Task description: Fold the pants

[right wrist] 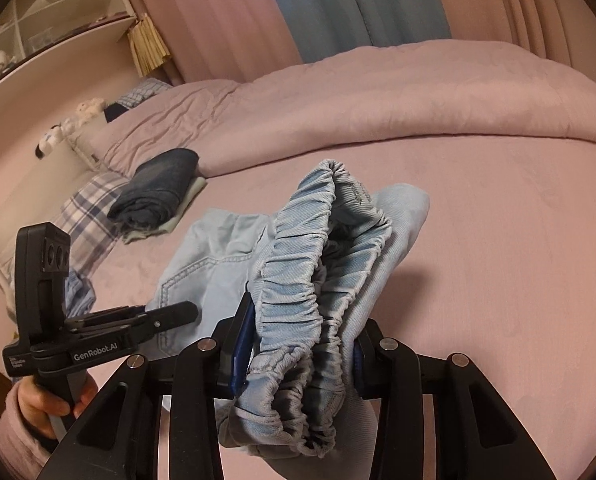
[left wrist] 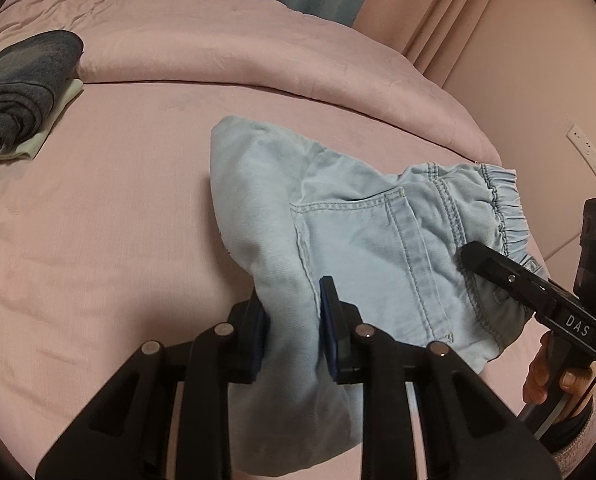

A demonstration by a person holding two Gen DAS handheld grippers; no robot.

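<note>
Light blue denim pants (left wrist: 361,236) lie folded on the pink bed (left wrist: 98,240), back pocket up, elastic waistband to the right. My left gripper (left wrist: 294,320) is shut on the folded leg end of the pants. My right gripper (right wrist: 301,344) is shut on the bunched elastic waistband (right wrist: 305,280) and holds it lifted off the bed. The right gripper also shows in the left wrist view (left wrist: 473,258), and the left gripper in the right wrist view (right wrist: 186,310). The pants (right wrist: 202,264) hang between the two grippers.
A stack of folded dark jeans (left wrist: 22,88) on a pale garment lies at the far left of the bed, and it also shows in the right wrist view (right wrist: 158,192). A rolled pink duvet (left wrist: 258,52) runs along the back. Plaid pillows (right wrist: 86,204) and shelves (right wrist: 54,24) are at the left.
</note>
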